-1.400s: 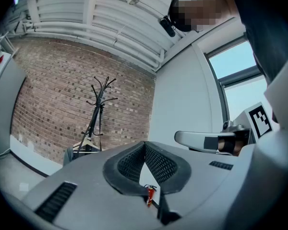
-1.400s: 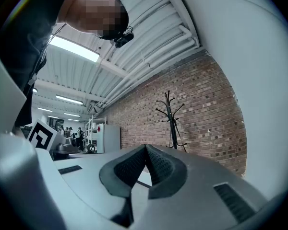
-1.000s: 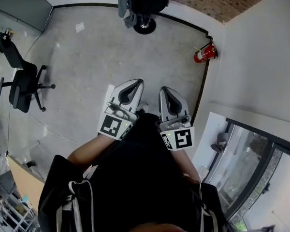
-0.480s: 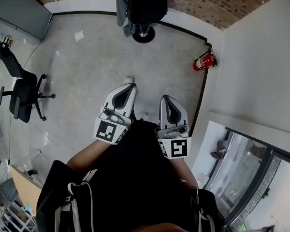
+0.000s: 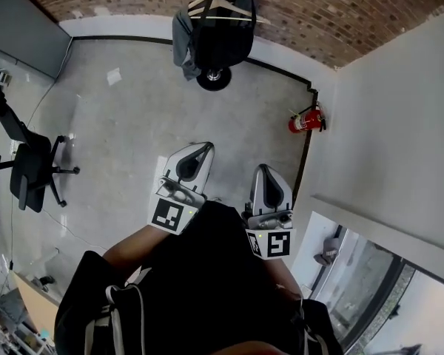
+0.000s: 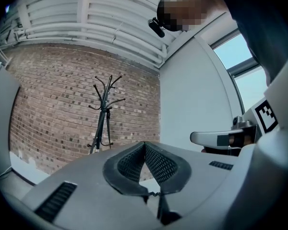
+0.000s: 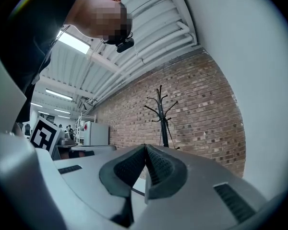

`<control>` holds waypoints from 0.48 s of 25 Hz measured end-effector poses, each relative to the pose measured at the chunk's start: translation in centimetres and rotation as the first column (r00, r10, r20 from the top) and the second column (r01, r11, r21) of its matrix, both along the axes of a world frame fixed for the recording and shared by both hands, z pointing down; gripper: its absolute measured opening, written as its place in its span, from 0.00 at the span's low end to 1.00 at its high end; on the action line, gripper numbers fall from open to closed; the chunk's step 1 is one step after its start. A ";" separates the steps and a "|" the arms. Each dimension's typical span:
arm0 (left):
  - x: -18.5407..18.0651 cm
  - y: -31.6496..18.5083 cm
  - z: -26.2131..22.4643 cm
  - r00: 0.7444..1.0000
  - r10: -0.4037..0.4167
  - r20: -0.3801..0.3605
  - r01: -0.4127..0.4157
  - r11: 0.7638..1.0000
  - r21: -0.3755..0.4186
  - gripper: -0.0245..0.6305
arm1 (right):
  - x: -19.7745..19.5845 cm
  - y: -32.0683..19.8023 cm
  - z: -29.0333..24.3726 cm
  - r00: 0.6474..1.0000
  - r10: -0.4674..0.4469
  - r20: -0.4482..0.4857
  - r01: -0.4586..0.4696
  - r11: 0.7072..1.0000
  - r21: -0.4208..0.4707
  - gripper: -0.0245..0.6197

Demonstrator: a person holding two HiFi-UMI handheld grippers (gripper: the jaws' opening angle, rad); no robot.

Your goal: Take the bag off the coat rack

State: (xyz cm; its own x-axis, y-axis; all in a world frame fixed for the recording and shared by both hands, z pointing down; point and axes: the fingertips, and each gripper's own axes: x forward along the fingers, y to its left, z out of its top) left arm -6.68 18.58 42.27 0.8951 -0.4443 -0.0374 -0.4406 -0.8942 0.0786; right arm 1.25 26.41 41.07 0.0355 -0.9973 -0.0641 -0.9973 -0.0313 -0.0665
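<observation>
We carry left gripper point(image 5: 204, 149) and right gripper point(image 5: 266, 171) with jaws pressed together, holding nothing; bag point(image 5: 223, 41) hangs on coat rack point(image 5: 214, 76) well ahead, nearer the left.

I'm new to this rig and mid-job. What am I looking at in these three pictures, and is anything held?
A person carries a hand-held gripper in each hand. The head view looks down from the person's head and shows the left hand-held gripper and right hand-held gripper above the concrete floor. Both are shut and empty. Ahead stands the coat rack, with the dark bag hanging on it. The other two pictures look along each gripper's jaws.
</observation>
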 end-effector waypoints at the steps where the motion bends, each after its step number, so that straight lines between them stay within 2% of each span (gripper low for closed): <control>1: 0.2 -1.1 -0.1 1.000 0.002 0.000 -0.002 1.000 0.004 0.07 | 0.3 -1.2 -0.2 1.000 0.000 -0.002 0.000 1.000 -0.004 0.07; 6: 0.6 -5.7 -0.6 1.000 0.023 0.003 -0.023 1.000 0.014 0.07 | 1.3 -7.3 -0.8 1.000 0.006 -0.002 -0.006 1.000 -0.015 0.07; 12: 1.0 -11.1 -0.5 0.999 0.034 0.023 -0.034 0.999 0.013 0.07 | 0.2 -14.7 -0.8 1.000 -0.018 -0.022 0.017 0.999 -0.043 0.07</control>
